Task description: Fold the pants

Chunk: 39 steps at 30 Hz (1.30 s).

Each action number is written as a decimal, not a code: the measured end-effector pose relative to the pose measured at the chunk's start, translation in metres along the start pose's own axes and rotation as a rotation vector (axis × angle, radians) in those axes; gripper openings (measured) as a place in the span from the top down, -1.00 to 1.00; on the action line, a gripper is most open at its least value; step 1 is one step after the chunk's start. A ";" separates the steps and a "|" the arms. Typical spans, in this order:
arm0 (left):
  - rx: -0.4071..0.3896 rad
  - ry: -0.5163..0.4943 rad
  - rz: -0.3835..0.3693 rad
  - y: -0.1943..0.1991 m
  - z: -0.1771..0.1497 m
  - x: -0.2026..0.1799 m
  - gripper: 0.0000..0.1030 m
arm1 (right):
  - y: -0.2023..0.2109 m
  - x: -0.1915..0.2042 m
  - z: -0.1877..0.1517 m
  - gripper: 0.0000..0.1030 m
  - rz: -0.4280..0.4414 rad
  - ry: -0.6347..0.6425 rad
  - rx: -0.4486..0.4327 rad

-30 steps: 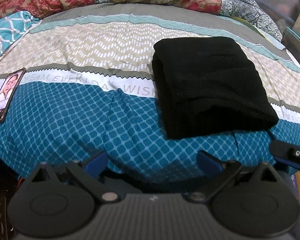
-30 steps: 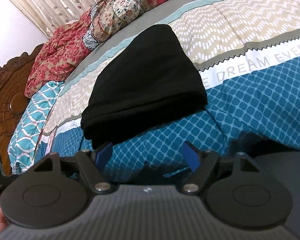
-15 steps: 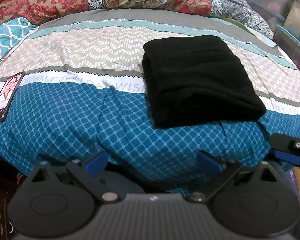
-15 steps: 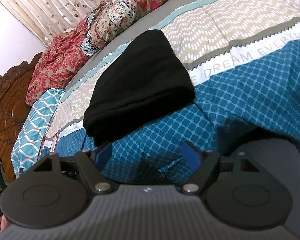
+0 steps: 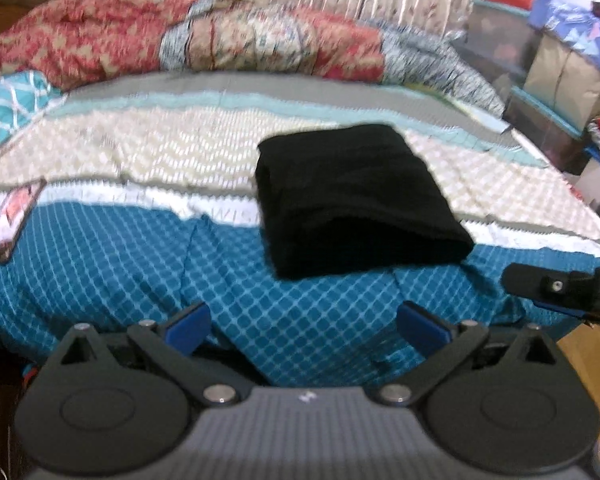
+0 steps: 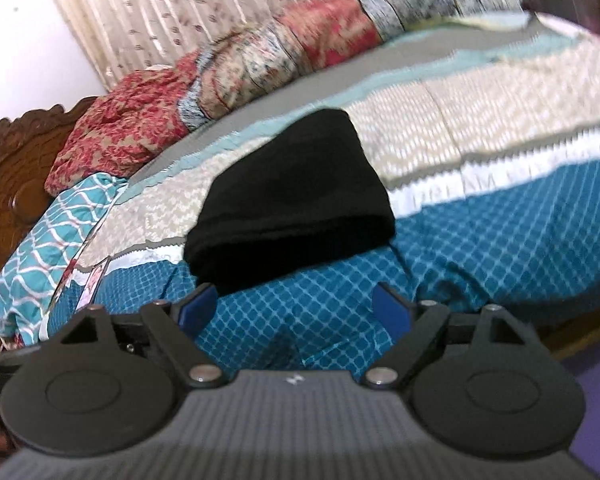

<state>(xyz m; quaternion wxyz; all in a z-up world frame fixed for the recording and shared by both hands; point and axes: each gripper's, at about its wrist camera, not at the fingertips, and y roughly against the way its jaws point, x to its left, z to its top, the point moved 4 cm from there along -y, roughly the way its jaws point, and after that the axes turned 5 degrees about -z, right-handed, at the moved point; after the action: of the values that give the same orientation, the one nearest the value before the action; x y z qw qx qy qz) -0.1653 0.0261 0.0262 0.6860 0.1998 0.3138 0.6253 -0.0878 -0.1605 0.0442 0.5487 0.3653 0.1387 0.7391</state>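
The black pants (image 5: 356, 200) lie folded into a thick rectangle on the patterned bedspread (image 5: 140, 264), right of centre in the left wrist view. In the right wrist view the same pants (image 6: 292, 208) sit just beyond the fingers. My left gripper (image 5: 306, 326) is open over the bed's near edge, short of the pants, with nothing between its blue pads. My right gripper (image 6: 296, 308) is open and its jaws are still opening, empty, near the pants' front edge. One right gripper finger (image 5: 556, 288) shows at the right of the left wrist view.
A phone (image 5: 12, 220) lies on the bed's left side. A red floral quilt (image 5: 220, 44) is bunched along the far edge, a teal pillow (image 6: 48, 240) at the head. A carved wooden headboard (image 6: 12, 168) stands at the left, storage boxes (image 5: 540, 68) beside the bed.
Both grippers have pulled back and risen from the pants, so more of the curtain and room shows. The right jaws have spread slightly wider. The pants have not moved.
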 end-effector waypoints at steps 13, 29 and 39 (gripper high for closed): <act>-0.088 -0.092 -0.023 0.033 -0.005 -0.016 -1.00 | 0.018 -0.001 -0.006 -0.73 0.009 -0.111 -0.047; -0.067 -0.044 -0.049 0.033 -0.009 -0.014 -1.00 | 0.015 0.007 -0.009 -0.78 0.061 -0.076 0.009; -0.030 -0.024 -0.047 0.022 -0.011 -0.012 -1.00 | 0.008 0.008 -0.012 -0.78 0.058 -0.032 0.042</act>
<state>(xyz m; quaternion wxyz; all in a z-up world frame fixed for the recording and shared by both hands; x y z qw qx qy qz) -0.1890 0.0158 0.0349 0.7072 0.1895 0.3010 0.6111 -0.1033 -0.1537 0.0438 0.5213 0.3924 0.1346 0.7457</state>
